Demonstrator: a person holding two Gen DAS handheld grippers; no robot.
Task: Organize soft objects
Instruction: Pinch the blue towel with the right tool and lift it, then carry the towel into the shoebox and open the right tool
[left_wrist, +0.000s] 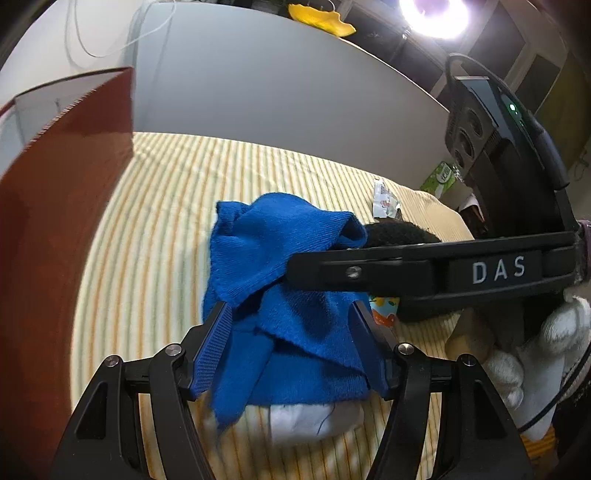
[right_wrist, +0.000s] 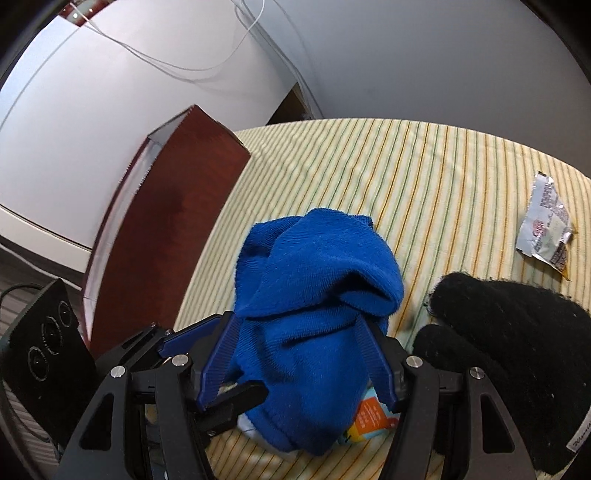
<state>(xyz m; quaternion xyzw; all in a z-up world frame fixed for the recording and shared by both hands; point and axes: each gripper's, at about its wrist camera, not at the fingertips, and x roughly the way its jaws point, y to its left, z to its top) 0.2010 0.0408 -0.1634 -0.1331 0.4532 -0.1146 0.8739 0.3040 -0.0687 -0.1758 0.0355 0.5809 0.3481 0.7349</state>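
Left gripper (left_wrist: 291, 314): jaws part-open, set either side of the blue cloth (left_wrist: 280, 295). Blue pads (left_wrist: 212, 350) close against the folds; firm pressure cannot be confirmed from this angle.

Right gripper (right_wrist: 295, 332): jaws likewise part-open, straddling the same blue cloth (right_wrist: 317, 302) from the opposite side. Left gripper's tips seen crossing just beside its left pad. Grip again not clear.

Blue cloth: crumpled in a heap, draped over a white soft item (left_wrist: 314, 421) showing beneath its near edge. Colourful printed fabric (right_wrist: 369, 421), orange and pale blue, protruding from under the heap on the right.

Black knitted item (right_wrist: 517, 354): lying just beside the heap, to the right in the right wrist view, apparently touching the printed fabric's edge.

Crumpled wrapper (right_wrist: 543, 225): further out on the surface, well apart from the heap.

Striped bedcover (left_wrist: 155, 221), yellow with green and orange lines, bearing all of the above.

Red-brown box (right_wrist: 177, 229): upright at the left edge of the bedcover, open top, near the heap but not touching.

White-gloved hand (left_wrist: 532, 354) gripping the right gripper's black body in the left wrist view.

Grey wall behind; yellow item (left_wrist: 319, 20) at its top edge.
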